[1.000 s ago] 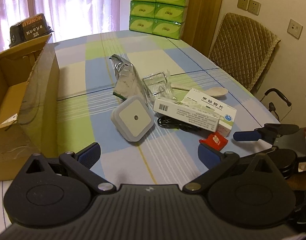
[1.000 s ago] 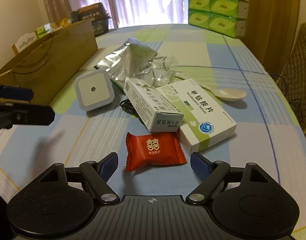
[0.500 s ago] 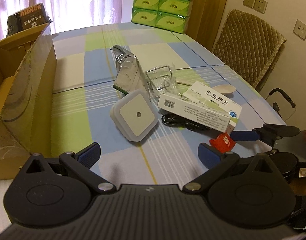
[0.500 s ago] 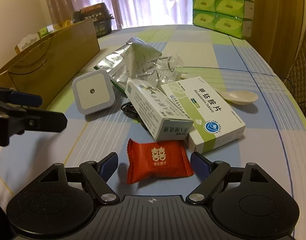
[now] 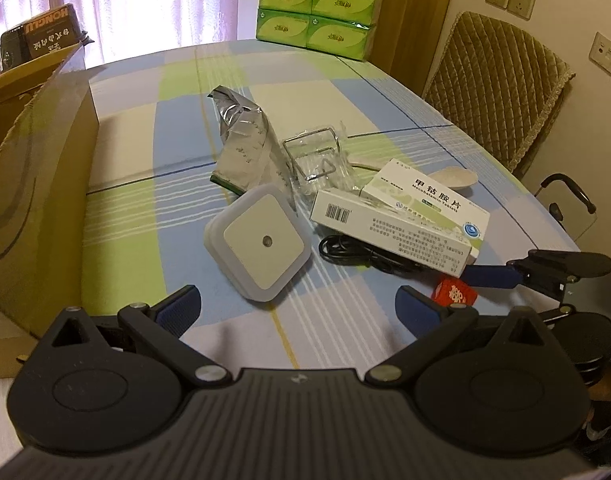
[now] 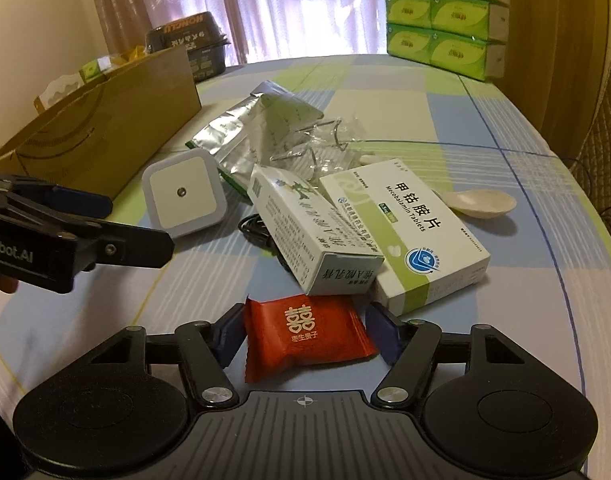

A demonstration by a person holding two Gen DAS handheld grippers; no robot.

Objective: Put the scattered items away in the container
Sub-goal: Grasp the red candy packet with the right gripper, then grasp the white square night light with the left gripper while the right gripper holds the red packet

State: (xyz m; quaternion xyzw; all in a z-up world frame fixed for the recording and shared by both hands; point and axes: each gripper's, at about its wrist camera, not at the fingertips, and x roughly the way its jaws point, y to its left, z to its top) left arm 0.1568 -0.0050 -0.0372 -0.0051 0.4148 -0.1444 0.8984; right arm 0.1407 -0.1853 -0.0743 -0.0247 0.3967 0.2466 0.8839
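A red candy (image 6: 305, 334) lies on the table between the fingers of my right gripper (image 6: 305, 320). The jaws have closed in and both pads touch its ends. In the left wrist view the same candy (image 5: 453, 294) shows under a blue fingertip (image 5: 493, 275). My left gripper (image 5: 297, 300) hovers open just short of the white square night light (image 5: 261, 240), holding nothing. Behind lie two medicine boxes (image 6: 401, 228), a black cable (image 5: 345, 250), a foil pouch (image 5: 245, 140), a clear plastic wrapper (image 5: 317, 160) and a white spoon (image 6: 481, 202). The open cardboard box (image 5: 37, 184) stands at the left.
Green tissue packs (image 5: 317, 0) are stacked at the table's far end, and a dark package (image 6: 189, 40) sits behind the cardboard box. A quilted chair (image 5: 493, 88) stands off the right edge. The checked tablecloth (image 5: 145, 220) is bare between box and clutter.
My right gripper moved forward over the red candy and narrowed its jaws onto it. My left gripper edged closer to the night light and stayed open.
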